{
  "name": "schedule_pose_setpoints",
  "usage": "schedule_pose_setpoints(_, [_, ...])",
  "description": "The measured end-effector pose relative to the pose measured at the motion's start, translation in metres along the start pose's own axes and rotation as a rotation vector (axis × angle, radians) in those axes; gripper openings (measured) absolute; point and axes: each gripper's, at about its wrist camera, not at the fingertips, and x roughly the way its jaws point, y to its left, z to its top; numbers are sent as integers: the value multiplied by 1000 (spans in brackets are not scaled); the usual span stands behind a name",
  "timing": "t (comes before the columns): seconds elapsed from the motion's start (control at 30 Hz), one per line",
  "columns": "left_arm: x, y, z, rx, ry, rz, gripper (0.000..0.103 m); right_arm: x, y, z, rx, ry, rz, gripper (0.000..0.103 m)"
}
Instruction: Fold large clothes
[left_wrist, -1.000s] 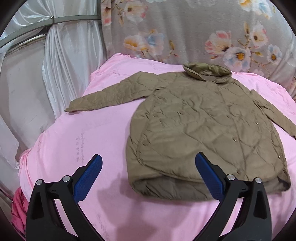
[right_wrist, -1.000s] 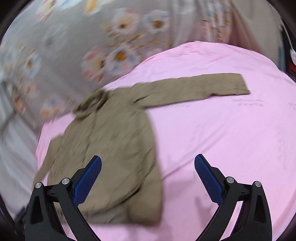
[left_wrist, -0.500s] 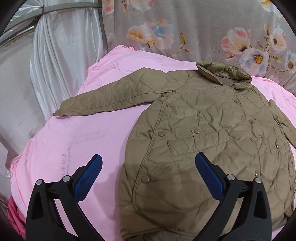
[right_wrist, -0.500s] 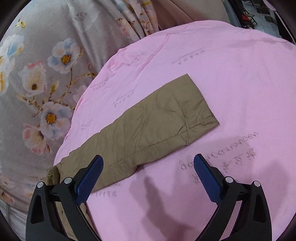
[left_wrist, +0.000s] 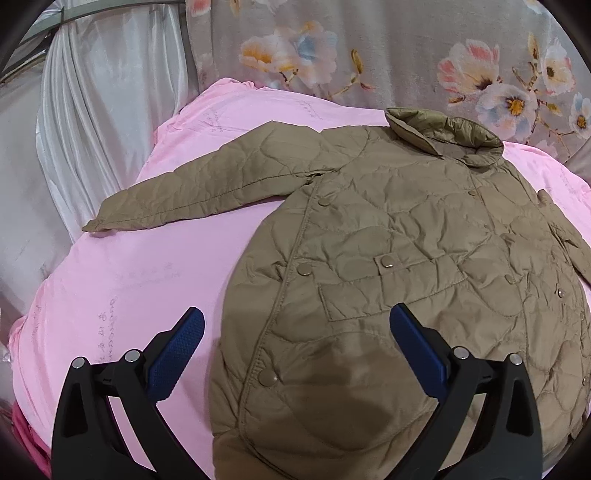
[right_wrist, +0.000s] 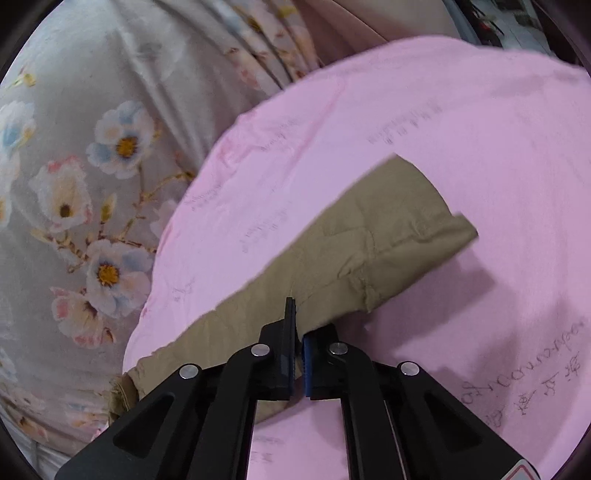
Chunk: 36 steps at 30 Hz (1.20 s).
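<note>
Left gripper (left_wrist: 295, 354) hangs spread wide and empty over the quilted jacket (left_wrist: 406, 280), which lies flat on the pink sheet (left_wrist: 147, 280); it has moved closer than half a second ago. Right gripper (right_wrist: 298, 332), open then, has now clamped the sleeve (right_wrist: 351, 254) near the cuff; lift gently and carry it across the chest without dragging the body.

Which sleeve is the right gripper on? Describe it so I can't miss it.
On the pink sheet by the flowered curtain lies a khaki jacket. Its sleeve is stretched out flat, and the right gripper is shut on its lower edge, short of the stitched cuff.
</note>
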Motion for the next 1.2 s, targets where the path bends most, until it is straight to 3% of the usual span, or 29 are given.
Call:
schedule_pose_setpoints(0.17, [1, 12, 1, -18, 1, 14, 98, -57, 129, 5, -268, -141, 151, 4])
schedule_pose_setpoints(0.3, [0, 21, -1, -38, 1, 11, 98, -98, 248, -27, -511, -193, 289, 4])
schedule_pose_setpoints(0.47, [2, 34, -6, -58, 13, 3, 98, -122, 361, -111, -775, -147, 447, 4])
schedule_pose_setpoints(0.6, [6, 46, -10, -75, 20, -1, 98, -108, 418, -197, -935, -25, 516, 4])
schedule_pose_setpoints(0.8, [14, 61, -17, -89, 37, -4, 98, -69, 431, -315, -1087, 139, 526, 4])
schedule_pose_setpoints(0.93, [18, 66, -19, -99, 41, -13, 98, -41, 420, -372, -1159, 230, 483, 5])
schedule_pose_setpoints(1.03, [20, 69, -18, -109, 43, -36, 98, -25, 408, -400, -1196, 281, 455, 14])
schedule_pose_setpoints(1.2, [19, 72, -3, -137, 37, -119, 98, -28, 388, -405, -1177, 359, 527, 44])
